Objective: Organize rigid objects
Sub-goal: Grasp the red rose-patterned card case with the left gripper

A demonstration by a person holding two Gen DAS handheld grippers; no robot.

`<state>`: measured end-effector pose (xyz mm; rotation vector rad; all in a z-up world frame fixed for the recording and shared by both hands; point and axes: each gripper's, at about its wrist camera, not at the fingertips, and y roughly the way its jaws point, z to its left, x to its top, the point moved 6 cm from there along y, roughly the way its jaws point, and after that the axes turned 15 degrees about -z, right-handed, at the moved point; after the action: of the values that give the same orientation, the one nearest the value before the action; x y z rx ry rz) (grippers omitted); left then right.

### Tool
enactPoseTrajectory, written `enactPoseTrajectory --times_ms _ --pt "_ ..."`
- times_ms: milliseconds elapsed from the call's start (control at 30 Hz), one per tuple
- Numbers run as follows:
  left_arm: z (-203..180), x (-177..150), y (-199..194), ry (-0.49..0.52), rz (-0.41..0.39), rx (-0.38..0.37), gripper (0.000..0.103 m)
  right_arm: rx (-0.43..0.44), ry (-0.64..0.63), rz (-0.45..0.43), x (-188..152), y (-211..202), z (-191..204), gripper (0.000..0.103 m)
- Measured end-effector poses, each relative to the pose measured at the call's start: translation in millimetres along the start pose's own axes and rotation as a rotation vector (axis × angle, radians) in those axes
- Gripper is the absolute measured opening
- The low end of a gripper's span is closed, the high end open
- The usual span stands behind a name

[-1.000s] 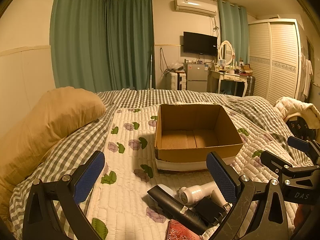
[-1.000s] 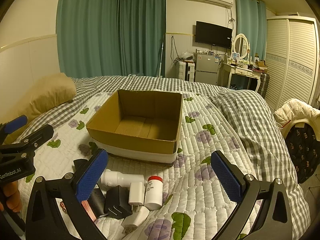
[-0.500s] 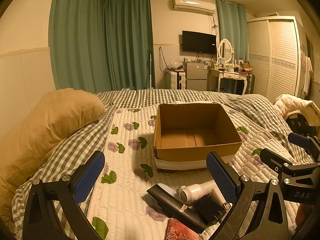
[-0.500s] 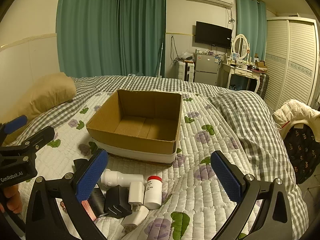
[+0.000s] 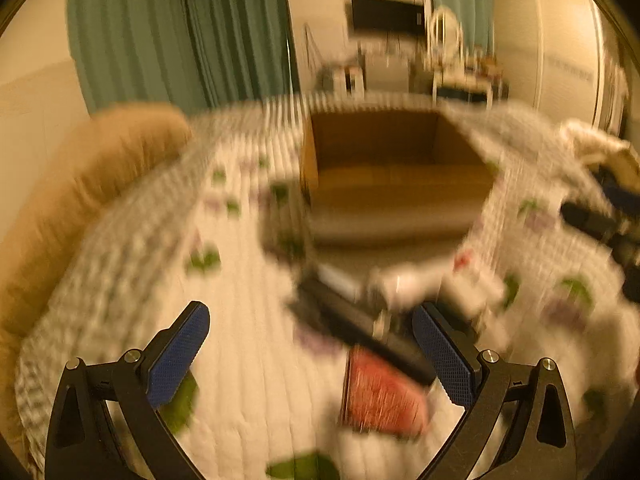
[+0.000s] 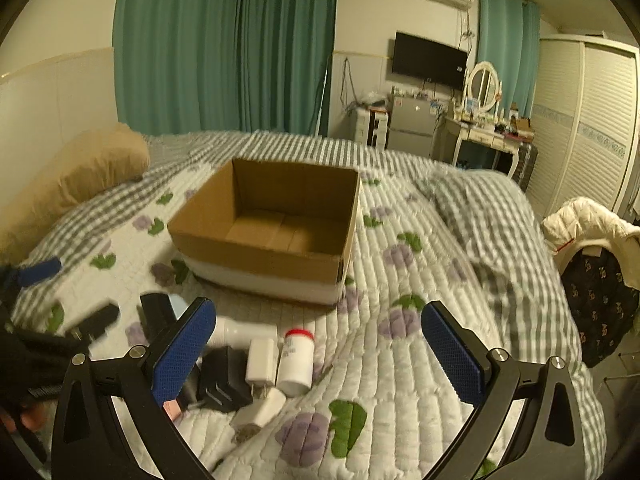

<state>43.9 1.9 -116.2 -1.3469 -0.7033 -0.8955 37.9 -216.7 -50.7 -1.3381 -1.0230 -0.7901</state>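
An open, empty cardboard box (image 6: 272, 232) sits on the quilted bed; it also shows in the blurred left wrist view (image 5: 392, 176). In front of it lies a pile: a white handheld device (image 6: 240, 332), a white bottle with a red cap (image 6: 296, 360), a white charger (image 6: 261, 362), a black adapter (image 6: 224, 384), a long black object (image 5: 360, 336) and a red packet (image 5: 380, 396). My left gripper (image 5: 308, 356) is open, above the pile's left part. My right gripper (image 6: 320, 352) is open, above the bottle.
A tan pillow (image 6: 80, 176) lies at the bed's left. A chair with clothes (image 6: 592, 264) stands right of the bed. Curtains, a dresser and a wardrobe line the far walls. The left gripper shows at the right wrist view's left edge (image 6: 40, 316).
The left gripper has tilted down fast toward the pile, blurring its view; the red packet is now fully visible. The right gripper has dipped slightly. Both stay open.
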Motion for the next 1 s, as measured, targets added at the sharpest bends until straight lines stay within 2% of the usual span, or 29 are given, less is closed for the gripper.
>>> enactPoseTrajectory --times_ms 100,200,300,367,433,467,500,533,633,767,900,1000 --pt "-12 -29 9 0.043 0.097 -0.027 0.103 0.009 -0.014 0.045 -13 5 5 0.103" --pt "-30 -41 10 0.138 0.116 -0.032 0.101 0.021 -0.023 0.072 -23 10 10 0.103" --pt "-50 -51 11 0.196 0.141 -0.097 0.101 0.028 -0.035 0.086 -26 12 14 0.103" --pt "-59 -60 18 0.258 0.164 -0.084 0.099 0.030 -0.038 0.090 -27 14 16 0.103" --pt "-65 -67 25 0.313 0.176 -0.062 0.091 0.032 -0.037 0.095 -28 15 17 0.103" --pt "-67 -68 27 0.315 0.180 -0.066 0.088 0.029 -0.036 0.099 -28 16 16 0.103" --pt "-69 -68 25 0.314 0.182 -0.083 0.077 0.027 -0.035 0.103 -29 16 15 0.103" --pt "-70 -68 23 0.314 0.179 -0.100 0.072 0.027 -0.030 0.107 -30 17 14 0.103" --pt "-69 -66 15 0.300 0.171 -0.110 0.071 0.030 -0.021 0.116 -31 18 11 0.103" --pt "-53 -49 -4 0.213 0.132 -0.118 0.071 0.036 -0.031 0.115 -31 18 11 0.103" --pt "-20 -24 -7 0.159 0.081 -0.079 0.071 0.086 -0.056 0.125 -31 23 23 0.103" --pt "3 -16 1 0.115 0.076 -0.035 0.071 0.147 -0.114 0.172 -37 32 43 0.103"
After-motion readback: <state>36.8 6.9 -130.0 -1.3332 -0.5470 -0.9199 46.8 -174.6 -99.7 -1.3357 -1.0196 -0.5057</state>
